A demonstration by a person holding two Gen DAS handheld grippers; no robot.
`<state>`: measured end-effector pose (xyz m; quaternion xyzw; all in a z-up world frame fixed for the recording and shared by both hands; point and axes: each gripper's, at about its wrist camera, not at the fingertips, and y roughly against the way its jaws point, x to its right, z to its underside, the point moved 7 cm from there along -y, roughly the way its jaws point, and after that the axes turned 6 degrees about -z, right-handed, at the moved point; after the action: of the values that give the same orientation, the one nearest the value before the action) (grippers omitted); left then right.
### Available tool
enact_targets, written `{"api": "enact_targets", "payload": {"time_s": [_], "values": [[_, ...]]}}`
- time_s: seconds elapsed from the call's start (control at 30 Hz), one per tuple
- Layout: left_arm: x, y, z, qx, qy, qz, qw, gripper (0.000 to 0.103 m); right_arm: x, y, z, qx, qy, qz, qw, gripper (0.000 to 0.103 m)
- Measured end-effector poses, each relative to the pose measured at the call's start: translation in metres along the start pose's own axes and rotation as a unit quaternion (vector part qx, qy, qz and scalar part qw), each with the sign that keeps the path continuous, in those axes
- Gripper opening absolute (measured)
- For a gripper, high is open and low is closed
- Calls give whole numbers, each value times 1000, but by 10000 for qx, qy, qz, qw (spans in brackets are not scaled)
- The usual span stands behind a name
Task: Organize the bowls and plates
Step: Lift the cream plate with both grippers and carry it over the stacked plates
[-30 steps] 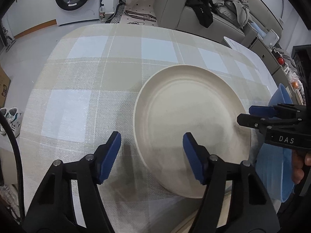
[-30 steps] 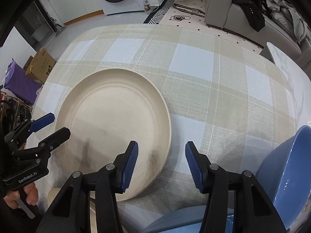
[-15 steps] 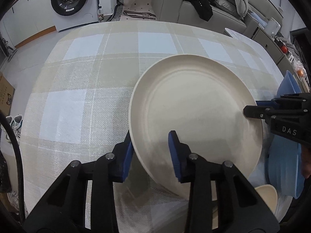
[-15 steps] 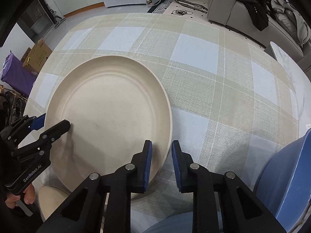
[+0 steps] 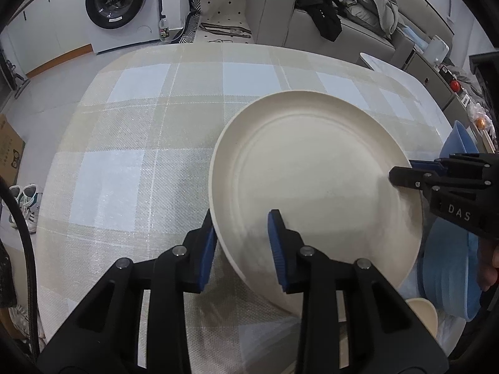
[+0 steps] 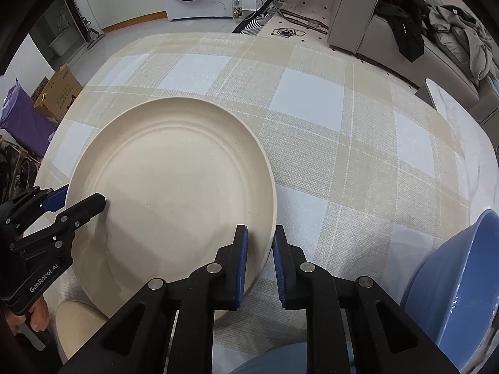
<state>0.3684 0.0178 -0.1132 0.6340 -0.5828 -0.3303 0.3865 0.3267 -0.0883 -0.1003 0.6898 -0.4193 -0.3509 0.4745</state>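
- Clamping the near-left rim of the large round cream plate (image 5: 312, 184), the left gripper (image 5: 241, 244) has one blue pad under the rim and one on top.
- Right gripper (image 6: 259, 258) pinches the opposite rim, pads closed on it.
- Plate is tilted above the checked beige-and-white desk (image 5: 124, 162).
- Blue plastic bowl (image 6: 458, 283) sits to the right; a small cream bowl (image 6: 78, 321) lies under the plate's near edge.

A: Both grippers black? Left gripper (image 5: 241, 243), right gripper (image 6: 259, 260)?
B: Yes, blue ribbed pads (image 6: 241, 261), silver screws, white "DAS" and "GenRobot.AI" lettering, bare skin on the hands (image 6: 37, 318)
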Motion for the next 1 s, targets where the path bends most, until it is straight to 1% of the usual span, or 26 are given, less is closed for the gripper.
{"api": "enact_targets", "payload": {"time_s": [0.23, 0.5, 1.0], "values": [[-2, 15, -4, 132, 52, -27, 9999, 29, -4, 17, -7, 272, 57, 20, 9996, 17], [-3, 38, -3, 269, 61, -67, 9996, 29, -9, 31, -8, 421, 102, 3, 9991, 17], [0, 101, 12, 599, -6, -125, 9981, 29, -19, 69, 6, 780, 160, -26, 9968, 17]]}}
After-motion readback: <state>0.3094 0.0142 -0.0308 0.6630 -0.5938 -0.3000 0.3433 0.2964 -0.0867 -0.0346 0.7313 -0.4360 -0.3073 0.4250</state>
